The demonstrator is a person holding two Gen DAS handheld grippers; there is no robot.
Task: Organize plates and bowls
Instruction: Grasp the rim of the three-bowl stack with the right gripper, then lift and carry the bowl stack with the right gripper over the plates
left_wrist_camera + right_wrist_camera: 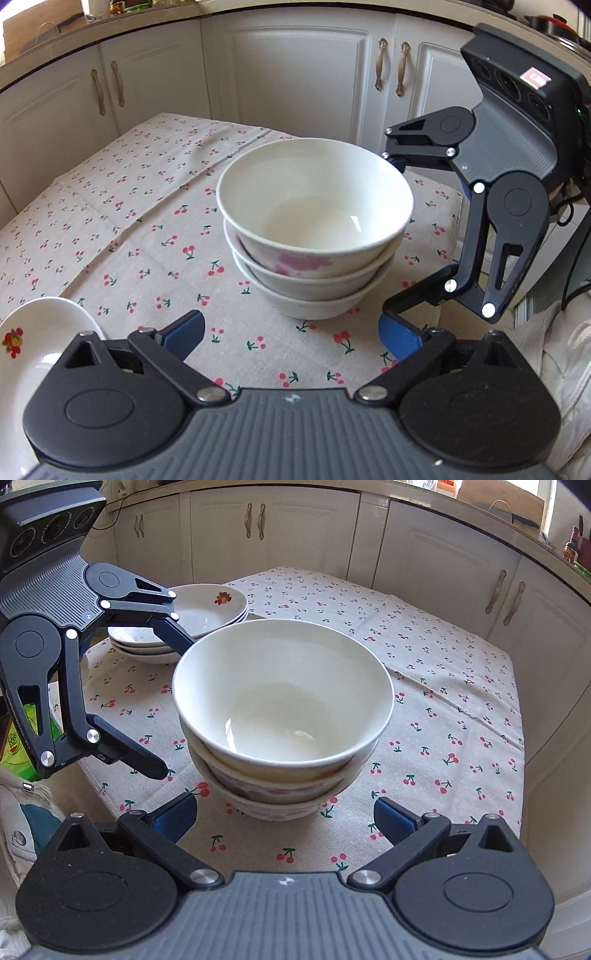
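A stack of three white bowls point(314, 229) with pink flower prints stands on the cherry-print tablecloth point(129, 221); it also shows in the right wrist view point(282, 716). My left gripper point(291, 332) is open and empty, just in front of the stack. My right gripper point(284, 814) is open and empty, facing the stack from the other side. In the left wrist view the right gripper point(391, 240) stands wide open beside the bowls' right side. In the right wrist view the left gripper point(173, 701) is open at the bowls' left. A stack of white plates point(207, 616) with a fruit print sits behind it.
White cabinet doors point(295, 74) with brass handles run behind the table. A plate point(33, 350) lies at the left gripper's left side. A green package point(22, 738) sits off the table's left edge. The tablecloth point(443, 701) stretches wide to the right.
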